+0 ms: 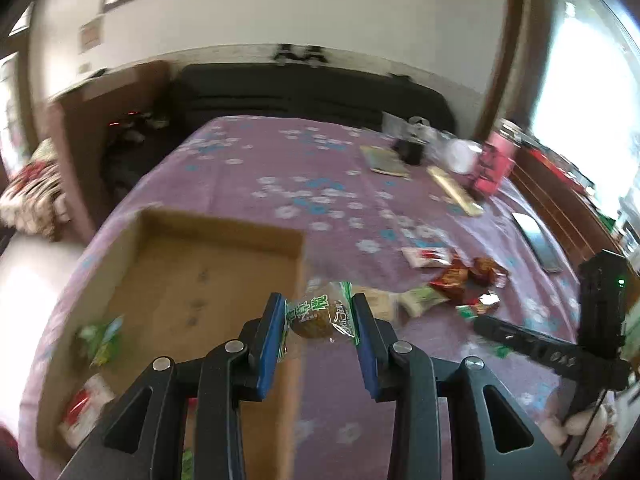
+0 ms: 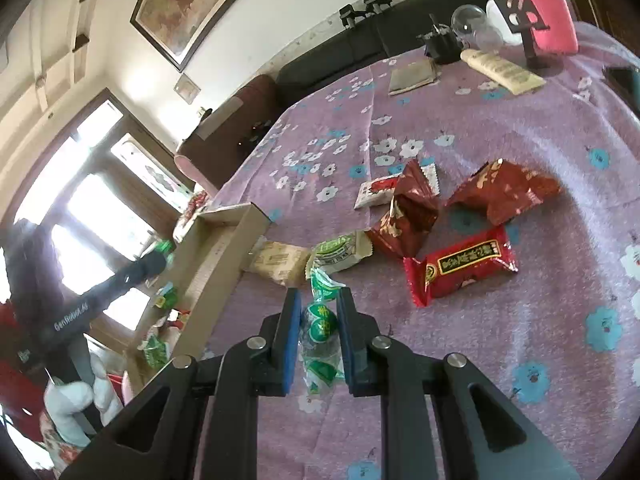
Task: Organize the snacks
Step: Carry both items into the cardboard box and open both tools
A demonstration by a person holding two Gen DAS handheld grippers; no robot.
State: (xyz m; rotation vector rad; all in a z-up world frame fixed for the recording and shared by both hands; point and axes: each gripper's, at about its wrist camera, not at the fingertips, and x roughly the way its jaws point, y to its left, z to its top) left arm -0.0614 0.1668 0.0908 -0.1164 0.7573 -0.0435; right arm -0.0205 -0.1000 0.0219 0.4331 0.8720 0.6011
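Progress so far: few packets in the box (image 1: 224, 240), maybe seven left on the bench right of it. Left tongs (image 1: 318, 314) grip a cake over its rim, right tongs (image 2: 318, 312) pinch a green packet (image 2: 320, 328).

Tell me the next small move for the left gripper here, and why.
Probably carry it left over the cardboard box and release. The left gripper grips a clear-wrapped brown pastry beside the box's right wall, not yet inside; other snacks already lie in the box.
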